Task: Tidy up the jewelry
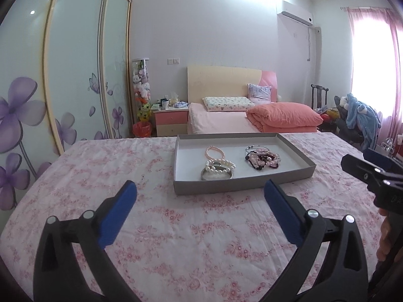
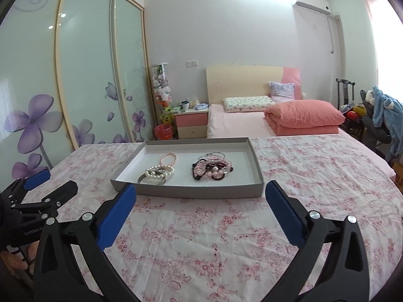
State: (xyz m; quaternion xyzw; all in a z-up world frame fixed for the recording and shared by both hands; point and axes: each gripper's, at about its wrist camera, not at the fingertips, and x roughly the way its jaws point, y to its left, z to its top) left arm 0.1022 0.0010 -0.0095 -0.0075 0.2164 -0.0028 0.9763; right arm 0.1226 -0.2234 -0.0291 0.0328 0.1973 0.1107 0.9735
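Note:
A shallow grey tray [image 1: 240, 183] [image 2: 191, 191] sits on the floral cloth ahead of both grippers. Inside lie a pink bead bracelet [image 1: 214, 151] [image 2: 168, 158], a white pearl strand [image 1: 221, 166] [image 2: 158, 170] over a silver bangle [image 1: 216, 175] [image 2: 152, 180], and a tangled pile of dark and pink beads with thin silver bangles [image 1: 263, 159] [image 2: 212, 168]. My left gripper [image 1: 200, 188] is open and empty, short of the tray's near wall. My right gripper [image 2: 200, 192] is open and empty, its tips at the tray's near wall. Each gripper shows at the other view's edge.
The pink floral cloth [image 1: 176, 226] [image 2: 314, 176] covers the table around the tray. Behind stand a bed with an orange quilt [image 1: 282, 115], a nightstand [image 1: 171, 120], flowered wardrobe doors [image 1: 75, 75] at the left and a chair with clothes [image 1: 357, 115] at the right.

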